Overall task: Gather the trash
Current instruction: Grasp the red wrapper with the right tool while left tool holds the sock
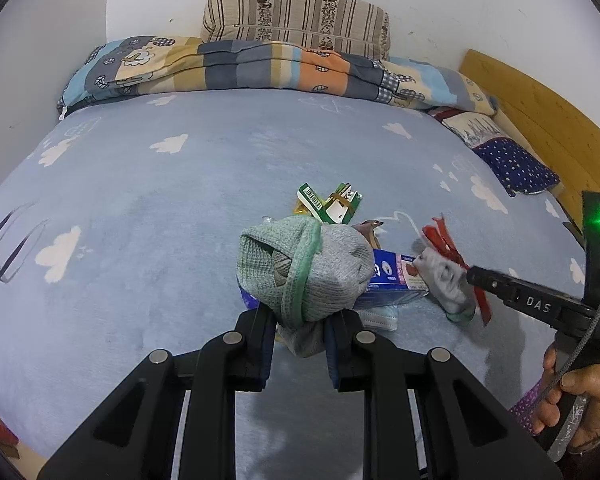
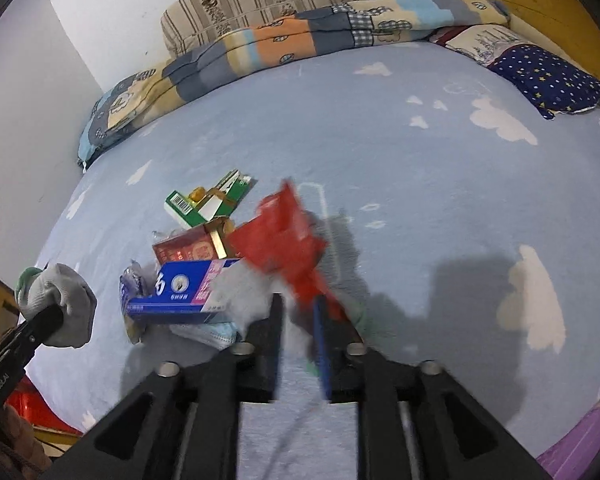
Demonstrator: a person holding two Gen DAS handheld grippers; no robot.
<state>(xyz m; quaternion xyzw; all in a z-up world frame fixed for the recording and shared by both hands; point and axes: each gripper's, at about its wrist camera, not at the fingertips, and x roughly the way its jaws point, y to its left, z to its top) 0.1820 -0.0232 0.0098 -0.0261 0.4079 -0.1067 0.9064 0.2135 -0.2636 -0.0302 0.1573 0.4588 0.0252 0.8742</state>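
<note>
My left tongs (image 1: 298,330) are pressed together on a grey knitted glove (image 1: 304,268) with a green cuff, and I hold it up above the blue bed sheet (image 1: 160,200) with white clouds. My right tongs (image 2: 300,336) are at 3 o'clock from the glove; a red wrapper (image 2: 288,240) and a piece of grey cloth (image 1: 446,280) are at their tips, but this part is blurred, so I cannot tell if the pads press on them or stand apart. The other trash lies in one small heap in the middle of the bed. The blue box (image 2: 188,288) lies just behind the glove, touching a light blue face mask (image 2: 212,332) under it. At 12 o'clock from the blue box there is a red box (image 2: 188,250), and further at 12 o'clock a green and white carton (image 2: 204,204). A folded patchwork quilt (image 1: 240,64) and a striped pillow (image 1: 296,16) are well apart at the wall, and a dark blue starred pillow (image 2: 548,76) is near the wooden headboard (image 1: 540,120).
</note>
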